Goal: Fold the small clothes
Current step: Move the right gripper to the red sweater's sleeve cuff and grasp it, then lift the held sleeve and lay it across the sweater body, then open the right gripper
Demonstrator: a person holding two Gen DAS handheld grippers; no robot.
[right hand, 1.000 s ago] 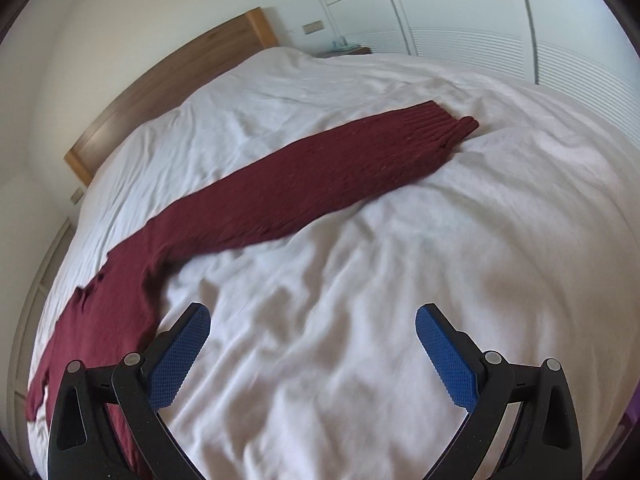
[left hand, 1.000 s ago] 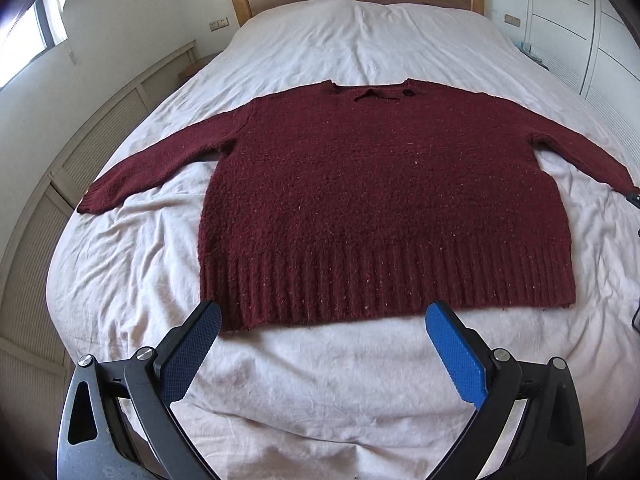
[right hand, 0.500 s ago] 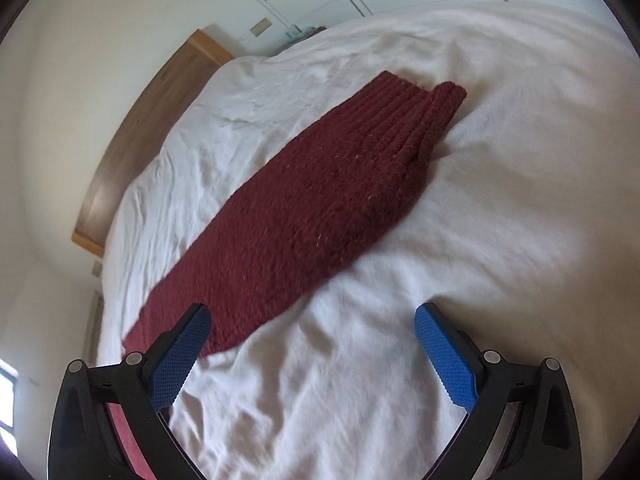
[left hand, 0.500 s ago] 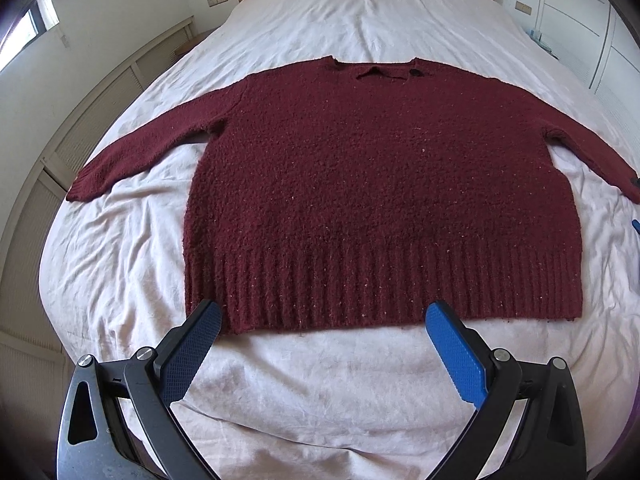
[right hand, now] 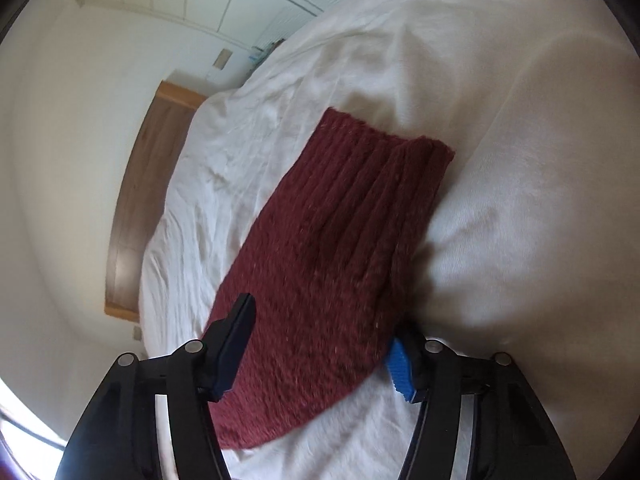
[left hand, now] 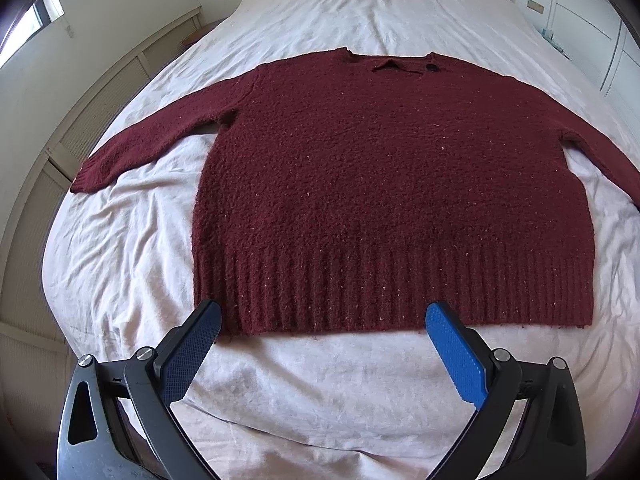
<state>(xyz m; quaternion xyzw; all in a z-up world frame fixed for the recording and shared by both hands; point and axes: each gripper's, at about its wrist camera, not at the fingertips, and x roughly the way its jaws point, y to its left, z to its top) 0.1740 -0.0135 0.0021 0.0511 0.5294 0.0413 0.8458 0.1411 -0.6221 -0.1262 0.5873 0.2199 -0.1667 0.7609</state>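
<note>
A dark red, nubbly knitted jumper (left hand: 384, 200) with a ribbed hem is laid flat, face up, on the white wrinkled bed sheet (left hand: 120, 248), its collar toward the wooden headboard (right hand: 136, 208) and both sleeves spread outward; no fold is seen in it, so the task is judged to be at its very first step. The ribbed cuff of the right sleeve (right hand: 360, 216) is seen close up in the right wrist view, lying flat on the sheet near the bed's edge; the right gripper (right hand: 320, 344) is set astride it, jaws parted to either side of the cloth, one blue pad (right hand: 400, 368) partly hidden behind the sleeve's edge; whether cloth is touched cannot be told. The left gripper (left hand: 320, 320) is held wide open above the sheet, just short of the hem, holding nothing. The step in hand is judged to be the taking of the right sleeve; the next move would call for the jaws to be closed on the cuff, and the sleeve to be carried inward across the body of the jumper, without the body being dragged askew.
</note>
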